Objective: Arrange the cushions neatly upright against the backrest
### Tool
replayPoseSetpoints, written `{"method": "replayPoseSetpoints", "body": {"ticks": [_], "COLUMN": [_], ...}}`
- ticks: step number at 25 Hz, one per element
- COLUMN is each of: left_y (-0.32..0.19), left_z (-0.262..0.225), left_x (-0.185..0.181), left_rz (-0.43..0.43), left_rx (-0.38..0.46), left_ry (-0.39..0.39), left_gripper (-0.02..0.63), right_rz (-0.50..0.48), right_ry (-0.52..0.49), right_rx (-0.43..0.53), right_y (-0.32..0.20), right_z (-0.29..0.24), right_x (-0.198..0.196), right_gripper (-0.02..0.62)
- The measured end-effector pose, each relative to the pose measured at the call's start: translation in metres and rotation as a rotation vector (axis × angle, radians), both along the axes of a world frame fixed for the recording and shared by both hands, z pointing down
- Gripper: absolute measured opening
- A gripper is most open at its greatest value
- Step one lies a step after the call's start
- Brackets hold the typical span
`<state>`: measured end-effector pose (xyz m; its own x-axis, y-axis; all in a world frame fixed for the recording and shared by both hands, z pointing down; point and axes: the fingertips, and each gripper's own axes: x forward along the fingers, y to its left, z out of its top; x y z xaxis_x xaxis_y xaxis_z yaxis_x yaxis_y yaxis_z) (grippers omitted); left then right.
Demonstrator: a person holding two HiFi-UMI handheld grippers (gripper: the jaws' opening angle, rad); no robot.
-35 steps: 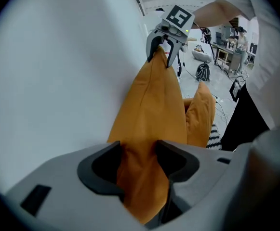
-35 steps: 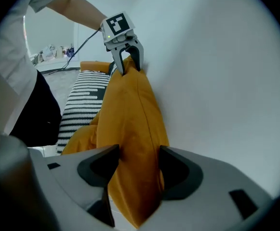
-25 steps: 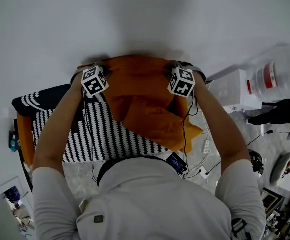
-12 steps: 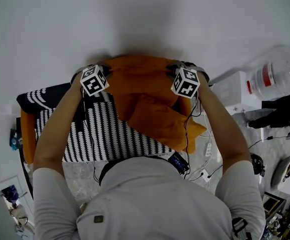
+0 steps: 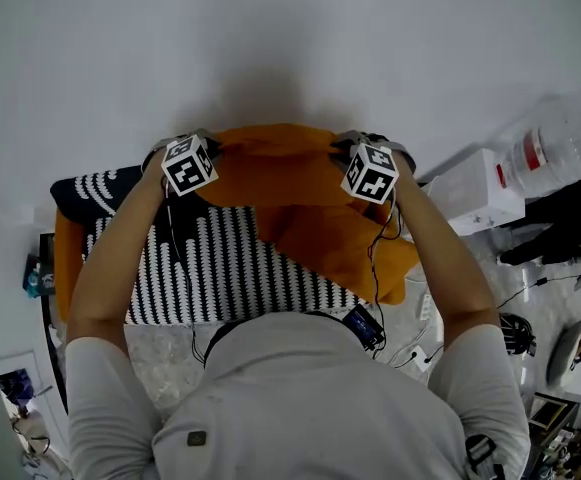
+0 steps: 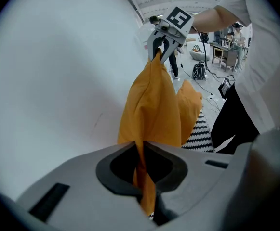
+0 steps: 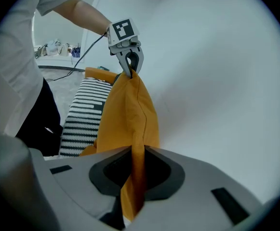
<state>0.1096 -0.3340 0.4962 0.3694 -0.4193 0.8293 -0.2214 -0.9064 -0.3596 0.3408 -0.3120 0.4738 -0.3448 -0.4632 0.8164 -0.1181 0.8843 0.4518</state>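
At the far left an orange armrest edges the black-and-white striped seat. A dark cushion with white markings lies at the seat's back left corner, against the white wall.

The left hand-held gripper points steeply down. Its jaws are narrow and have just been closing, and they pinch a fold of orange fabric at the upper left corner of the cushion. This cushion hangs off the seat, stretched between the two grippers, with its broad face close to the wall. From the gripper views I cannot tell whether it touches the wall.

The right hand-held gripper clamps the upper right corner in the same way. Its jaws are also narrow, have just been closing, and have fabric pressed between them.

Below and to the right, a second cushion, also orange, lies tilted on the seat, and its right corner hangs past the seat's edge.

Further right a white box stands on the floor, with a large clear bottle just beside it.
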Motion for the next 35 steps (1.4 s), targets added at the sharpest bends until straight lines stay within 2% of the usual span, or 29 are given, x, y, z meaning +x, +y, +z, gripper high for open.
{"method": "replayPoseSetpoints", "body": {"ticks": [10, 17, 23, 28, 35], "left_y": [0.081, 0.123, 0.144, 0.153, 0.152], "left_z": [-0.023, -0.018, -0.002, 0.022, 0.045], "left_x": [-0.110, -0.162, -0.180, -0.177, -0.168], "left_rz": [-0.010, -0.028, -0.074, -0.117, -0.168], "left_rx": [0.019, 0.011, -0.018, -0.061, -0.079], "left_ry": [-0.022, -0.047, -0.057, -0.046, -0.054], "left_gripper": [0.029, 0.029, 0.029, 0.029, 0.029], "right_rz": [0.003, -0.010, -0.048, -0.078, -0.101], "right_ry": [-0.038, -0.060, -0.061, -0.056, -0.072], "right_rx": [0.006, 0.001, -0.030, -0.051, -0.069], "right_y": [0.084, 0.124, 0.136, 0.136, 0.132], "right_z": [-0.012, -0.001, 0.016, 0.034, 0.058], "right_x": [-0.109, -0.161, -0.178, -0.175, -0.166], "right_gripper": [0.071, 0.071, 0.071, 0.072, 0.072]}}
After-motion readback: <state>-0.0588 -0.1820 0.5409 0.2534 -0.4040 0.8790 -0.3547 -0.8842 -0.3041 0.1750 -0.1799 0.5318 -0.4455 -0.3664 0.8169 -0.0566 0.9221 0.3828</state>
